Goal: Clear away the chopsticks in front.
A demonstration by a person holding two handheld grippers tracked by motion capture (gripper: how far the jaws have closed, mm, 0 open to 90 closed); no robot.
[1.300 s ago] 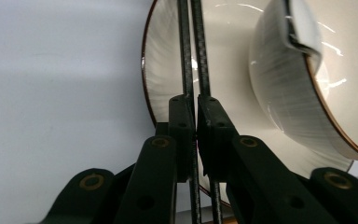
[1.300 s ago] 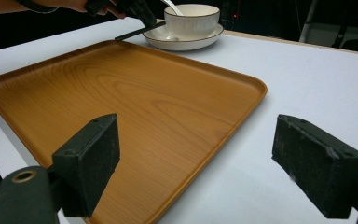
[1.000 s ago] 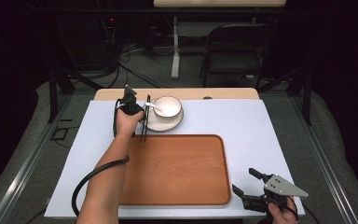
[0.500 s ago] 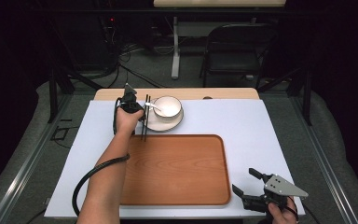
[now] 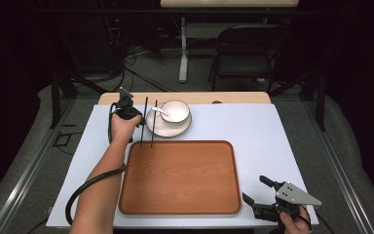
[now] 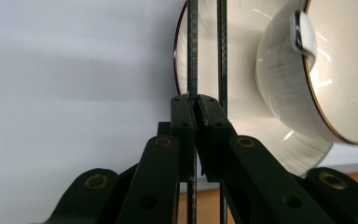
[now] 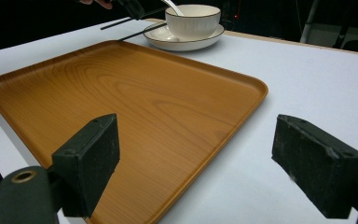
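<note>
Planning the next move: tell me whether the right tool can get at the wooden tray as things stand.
Probably yes. The right tool is open beside the wooden tray's near right corner, and in the right gripper view nothing lies between its jaws and the tray's rim. The left tool holds chopsticks at the far end.

We see black chopsticks point(image 5: 146, 122), thin and dark against the pale desk point(image 5: 253, 126), which wears a light bluish-white cover over a tan wooden top at its far edge. The plate point(image 5: 161, 129) is cream-white with a thin dark brown rim, and the bowl point(image 5: 175, 111) on it is the same white, faintly ribbed outside, with a brown rim line. The spoon point(image 5: 159, 111) in it is white. The tray point(image 5: 180, 178) is warm orange-brown wood with curving grain. Our left tool point(image 5: 126, 111) is black with brass-coloured rivets; the right tool point(image 5: 263, 195) is black too, with a grey plate on top
</note>
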